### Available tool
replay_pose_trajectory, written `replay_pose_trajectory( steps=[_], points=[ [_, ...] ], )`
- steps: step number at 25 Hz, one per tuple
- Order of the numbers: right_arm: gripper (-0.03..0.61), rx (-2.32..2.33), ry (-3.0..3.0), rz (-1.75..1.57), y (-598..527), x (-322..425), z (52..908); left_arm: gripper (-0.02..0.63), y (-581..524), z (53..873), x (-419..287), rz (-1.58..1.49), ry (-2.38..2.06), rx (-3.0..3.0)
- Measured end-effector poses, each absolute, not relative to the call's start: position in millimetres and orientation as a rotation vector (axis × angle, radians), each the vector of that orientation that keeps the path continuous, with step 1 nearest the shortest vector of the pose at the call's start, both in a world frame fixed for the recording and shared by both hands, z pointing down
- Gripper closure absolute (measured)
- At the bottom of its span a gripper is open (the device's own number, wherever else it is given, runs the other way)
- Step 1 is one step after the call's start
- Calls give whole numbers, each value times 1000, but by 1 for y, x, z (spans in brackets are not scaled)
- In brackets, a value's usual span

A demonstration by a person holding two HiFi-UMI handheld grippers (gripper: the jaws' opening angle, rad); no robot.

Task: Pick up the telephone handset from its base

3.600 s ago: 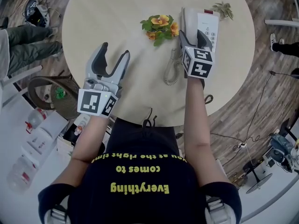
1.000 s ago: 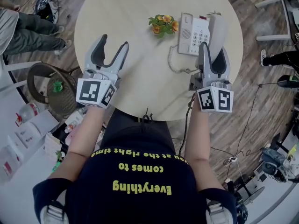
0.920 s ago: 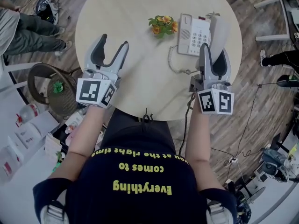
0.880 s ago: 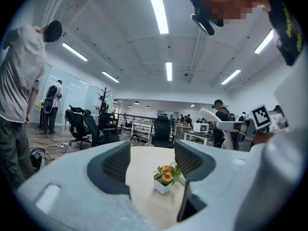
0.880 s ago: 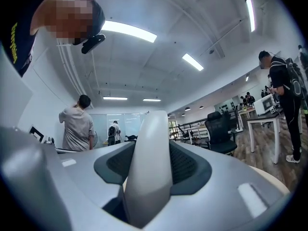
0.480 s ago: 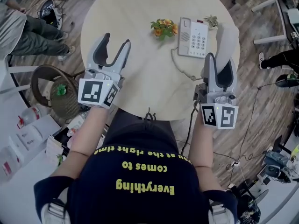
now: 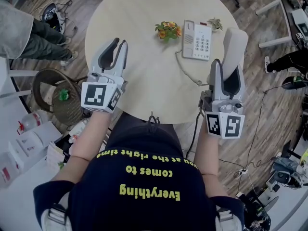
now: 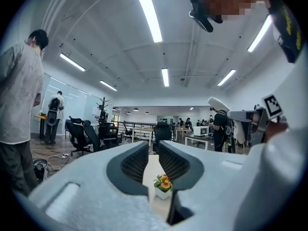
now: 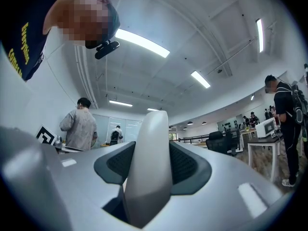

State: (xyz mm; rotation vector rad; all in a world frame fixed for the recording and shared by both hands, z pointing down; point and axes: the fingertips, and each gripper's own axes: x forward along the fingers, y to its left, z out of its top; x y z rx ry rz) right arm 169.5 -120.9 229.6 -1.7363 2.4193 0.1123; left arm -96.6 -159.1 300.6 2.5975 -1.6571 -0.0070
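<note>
The white telephone base point(image 7: 198, 40) lies on the round table point(image 7: 139, 13) at the far right, its cradle bare. My right gripper point(image 7: 226, 66) is shut on the white handset point(image 7: 235, 42), held above the table's right edge, apart from the base. In the right gripper view the handset point(image 9: 151, 167) stands upright between the pads. The coiled cord point(image 7: 186, 70) runs from the base toward it. My left gripper point(image 7: 119, 43) hovers over the table's left edge; its jaws are closing, with a narrow gap and nothing between them point(image 8: 153, 148).
A pot of orange flowers point(image 7: 168, 30) stands just left of the base, a small green plant point(image 7: 215, 23) behind it. A wicker chair point(image 7: 48, 90) and a seated person's legs point(image 7: 33, 35) are left of the table. Cables lie on the wooden floor at right.
Both grippers rose and drew back toward me. The handset moved farther from the base, stretching the cord. The left jaws went from wide open to nearly together.
</note>
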Motion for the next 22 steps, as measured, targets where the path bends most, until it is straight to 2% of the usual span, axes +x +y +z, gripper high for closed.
replay_pose_trajectory(
  steps=[4, 22],
  points=[
    [351, -1753, 2416, 131, -116, 167, 226, 609, -154, 297, -101, -25, -1660, 2608],
    [351, -1768, 2412, 148, -119, 168, 224, 611, -154, 292, -92, -24, -1597, 2653]
  ],
)
